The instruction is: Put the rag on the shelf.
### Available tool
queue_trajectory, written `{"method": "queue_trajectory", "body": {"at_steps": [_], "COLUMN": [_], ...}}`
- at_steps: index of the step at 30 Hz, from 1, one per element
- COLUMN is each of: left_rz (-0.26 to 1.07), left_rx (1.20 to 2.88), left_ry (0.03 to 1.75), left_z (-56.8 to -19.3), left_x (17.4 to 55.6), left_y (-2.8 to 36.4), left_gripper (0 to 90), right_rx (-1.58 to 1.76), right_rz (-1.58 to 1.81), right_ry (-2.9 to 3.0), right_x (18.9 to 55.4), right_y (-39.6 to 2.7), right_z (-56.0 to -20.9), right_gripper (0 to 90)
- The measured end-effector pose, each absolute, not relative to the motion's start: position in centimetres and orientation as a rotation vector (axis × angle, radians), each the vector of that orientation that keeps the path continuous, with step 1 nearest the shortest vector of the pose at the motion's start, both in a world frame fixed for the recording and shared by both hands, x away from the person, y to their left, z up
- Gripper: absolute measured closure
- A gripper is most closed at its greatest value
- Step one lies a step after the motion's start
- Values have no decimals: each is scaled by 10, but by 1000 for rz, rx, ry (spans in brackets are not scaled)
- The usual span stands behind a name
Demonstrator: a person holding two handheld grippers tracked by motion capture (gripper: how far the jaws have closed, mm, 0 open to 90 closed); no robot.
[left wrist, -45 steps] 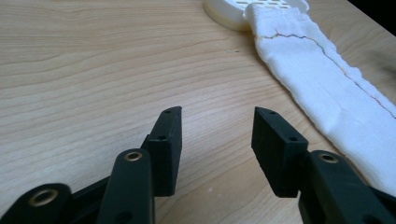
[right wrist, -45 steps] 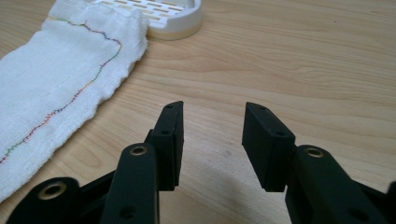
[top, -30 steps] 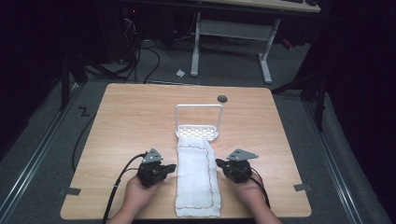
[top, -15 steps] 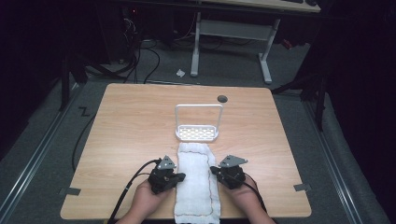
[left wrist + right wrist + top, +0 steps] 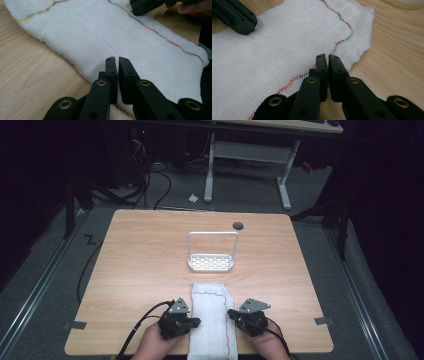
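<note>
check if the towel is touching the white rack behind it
Apart. The high view shows a strip of bare table between the towel far edge and the white rack base.

Lab or test room, not a home. Dark room with a single lit wooden table (image 5: 150,270) set up as a recording bench. Grey carpet floor (image 5: 320,205), tape marks at the table corners (image 5: 75,325) and on the floor beside it. Cables (image 5: 150,175) tangled on the floor behind the table, running toward dark equipment at the back. A second desk with white metal legs (image 5: 247,160) stands further off, a keyboard edge just visible on top. Metal rails (image 5: 35,290) run along the floor on both sides of the table. A cable grommet hole (image 5: 238,225) in the tabletop, office-desk style
</note>
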State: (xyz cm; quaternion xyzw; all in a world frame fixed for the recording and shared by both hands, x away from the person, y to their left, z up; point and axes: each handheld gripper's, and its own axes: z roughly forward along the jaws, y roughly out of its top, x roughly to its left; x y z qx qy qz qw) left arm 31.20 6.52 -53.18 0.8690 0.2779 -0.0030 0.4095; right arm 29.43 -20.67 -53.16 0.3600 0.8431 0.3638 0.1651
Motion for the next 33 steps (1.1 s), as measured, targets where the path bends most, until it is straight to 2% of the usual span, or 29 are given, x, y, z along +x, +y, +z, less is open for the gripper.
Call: {"method": "queue_trajectory", "body": {"at_steps": [3,6,10,13,17,20,24,30,33], "left_rz": [-25,42,167,189,222,250,242,203,222], "left_rx": [2167,2122,2013,1958,1926,1970,1982,1960,1953], "left_ry": [704,725,852,938,986,996,1012,999,999], "left_z": [-532,-529,-528,-532,-532,-532,-537,-538,-538], "left_x": [315,319,340,359,378,387,390,391,390], "left_y": [67,73,83,84,77,66,60,63,62], "left_gripper": [822,755,642,587,560,550,614,832,858], "right_rx": [1028,1034,1023,1015,1021,1023,1018,1024,1035], "right_rz": [1042,1051,1055,1062,1075,1078,1088,1092,1103], "right_ry": [2406,2411,2419,2424,2428,2430,2433,2433,2434], "right_x": [295,296,297,298,299,299,300,301,301], "right_y": [-207,-207,-207,-207,-208,-208,-209,-209,-209], "right_z": [-532,-532,-532,-532,-532,-532,-532,-533,-532], "right_gripper": [861,857,836,832,828,823,820,815,781]}}
